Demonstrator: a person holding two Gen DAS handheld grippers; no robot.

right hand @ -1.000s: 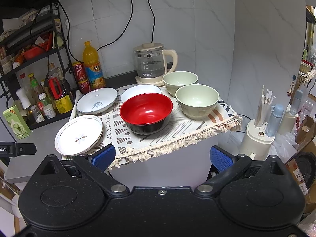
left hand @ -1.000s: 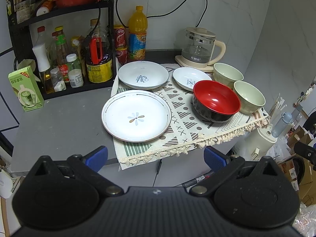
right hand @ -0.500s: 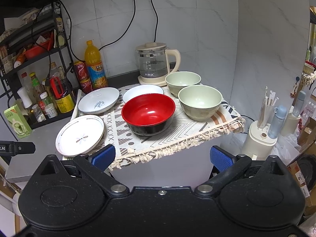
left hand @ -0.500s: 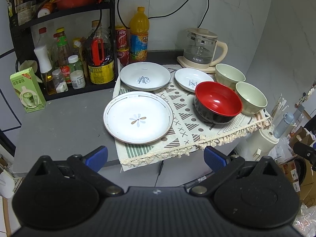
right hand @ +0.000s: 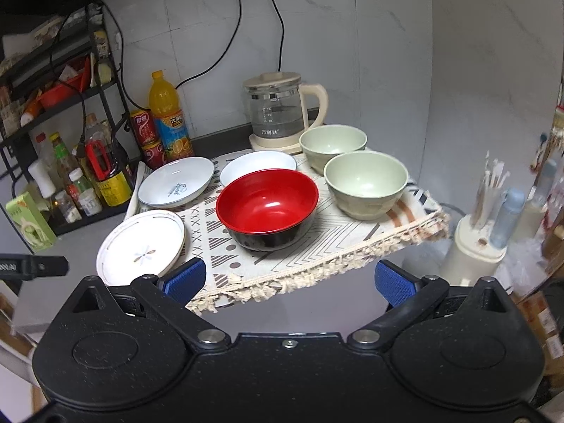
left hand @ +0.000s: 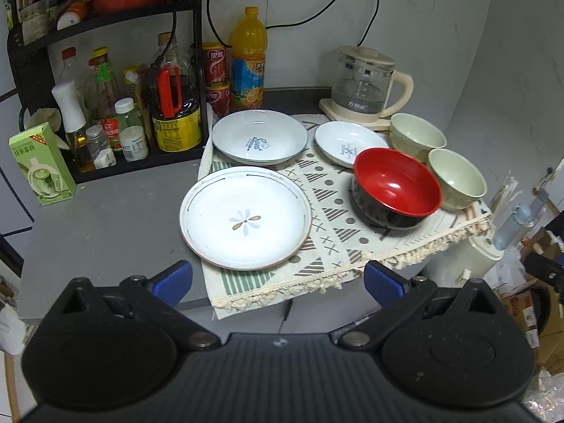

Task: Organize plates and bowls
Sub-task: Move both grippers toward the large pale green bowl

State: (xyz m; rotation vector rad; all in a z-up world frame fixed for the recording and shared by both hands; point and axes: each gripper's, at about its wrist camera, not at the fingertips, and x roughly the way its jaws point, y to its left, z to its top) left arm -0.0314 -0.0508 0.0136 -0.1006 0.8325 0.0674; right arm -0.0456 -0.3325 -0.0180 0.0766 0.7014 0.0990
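Note:
On a patterned cloth (left hand: 328, 194) lie a flower plate (left hand: 245, 217) at the front left, a wider white dish (left hand: 259, 136) behind it, and a small white dish (left hand: 347, 143). A red-and-black bowl (left hand: 397, 192) sits at the right, with two pale green bowls (left hand: 456, 178) (left hand: 417, 136) beside it. My left gripper (left hand: 278, 282) is open and empty, just short of the flower plate. My right gripper (right hand: 289, 279) is open and empty, short of the red bowl (right hand: 267, 208). The green bowls (right hand: 366, 183) (right hand: 332, 146) and flower plate (right hand: 141, 245) also show there.
A glass kettle (left hand: 366, 86) stands at the back. A black rack (left hand: 105, 81) with bottles and jars fills the left, with a juice bottle (left hand: 247, 63) and cans beside it. A green carton (left hand: 41, 169) stands on the grey counter (left hand: 105, 218). A white holder (right hand: 476, 246) stands right of the table edge.
Both grippers have moved slightly closer to the dishes; the plates and bowls sit a little larger in view. Nothing on the cloth has moved.

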